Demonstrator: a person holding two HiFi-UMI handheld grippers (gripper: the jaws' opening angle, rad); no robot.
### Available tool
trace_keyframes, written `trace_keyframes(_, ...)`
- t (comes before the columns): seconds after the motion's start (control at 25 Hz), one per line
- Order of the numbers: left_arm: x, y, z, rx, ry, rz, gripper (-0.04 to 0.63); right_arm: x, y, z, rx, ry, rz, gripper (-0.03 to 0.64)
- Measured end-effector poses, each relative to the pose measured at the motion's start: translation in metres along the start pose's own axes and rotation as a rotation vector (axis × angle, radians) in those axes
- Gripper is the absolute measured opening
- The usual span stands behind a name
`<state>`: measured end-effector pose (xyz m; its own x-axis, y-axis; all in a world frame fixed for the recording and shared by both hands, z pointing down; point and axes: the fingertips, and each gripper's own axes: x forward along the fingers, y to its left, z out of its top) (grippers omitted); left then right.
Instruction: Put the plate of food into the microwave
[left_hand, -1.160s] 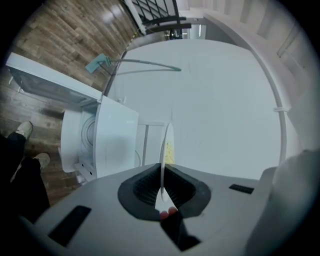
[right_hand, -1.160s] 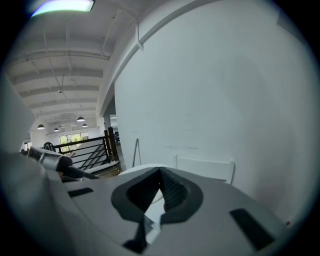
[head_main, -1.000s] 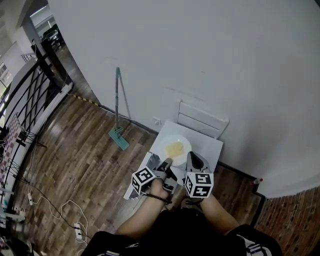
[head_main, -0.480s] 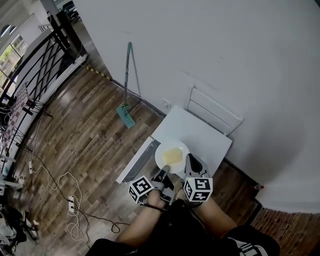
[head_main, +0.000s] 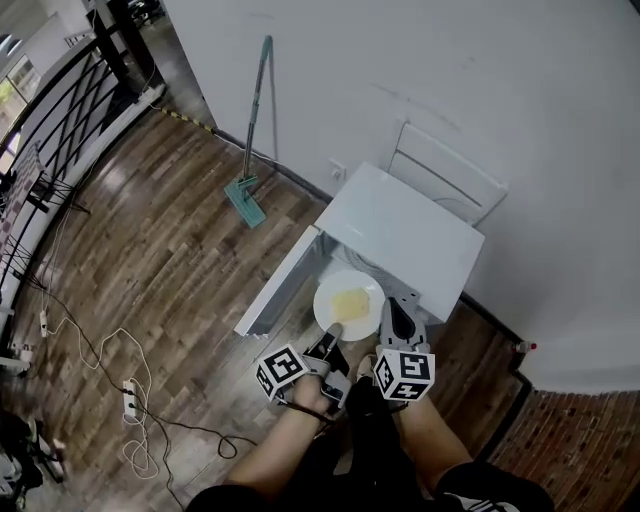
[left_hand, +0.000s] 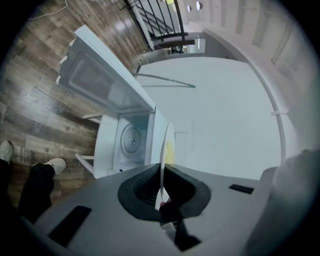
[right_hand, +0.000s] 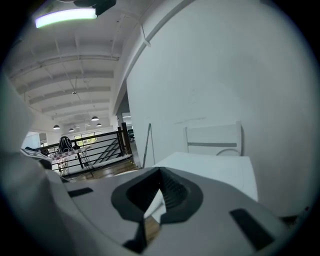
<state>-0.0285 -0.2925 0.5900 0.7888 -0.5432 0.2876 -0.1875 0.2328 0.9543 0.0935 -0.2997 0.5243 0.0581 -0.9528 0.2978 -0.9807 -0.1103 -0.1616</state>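
A white plate (head_main: 348, 299) with yellow food hangs in front of the white microwave (head_main: 405, 232), whose door (head_main: 280, 283) swings open to the left. My left gripper (head_main: 331, 336) is shut on the plate's near rim. In the left gripper view the plate (left_hand: 164, 150) shows edge-on between the pads of the left gripper (left_hand: 161, 169), with the open cavity and its turntable (left_hand: 131, 140) beyond. My right gripper (head_main: 390, 312) sits just right of the plate. In the right gripper view the right gripper (right_hand: 160, 176) has its jaws together, pointing over the microwave top (right_hand: 210, 167).
A mop (head_main: 255, 120) leans on the wall to the left. A white chair (head_main: 445, 165) stands behind the microwave. A black railing (head_main: 60, 130) runs along the far left. Cables and a power strip (head_main: 128, 398) lie on the wood floor.
The plate has come back from over the microwave's top to in front of its open cavity, still in the left gripper. The right gripper moved along beside it.
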Motion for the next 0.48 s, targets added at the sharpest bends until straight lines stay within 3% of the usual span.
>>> trace_keyframes(0.24,0.016,0.073,0.003,0.013,0.041,-0.018,0.011,0.007,0.012,-0.086,0.008,0.020,-0.012,0.013)
trace_keyframes(0.48,0.084,0.136,0.034,0.039,0.046,-0.099,0.011,0.064,-0.013,-0.147,0.012,-0.060,-0.046,0.012)
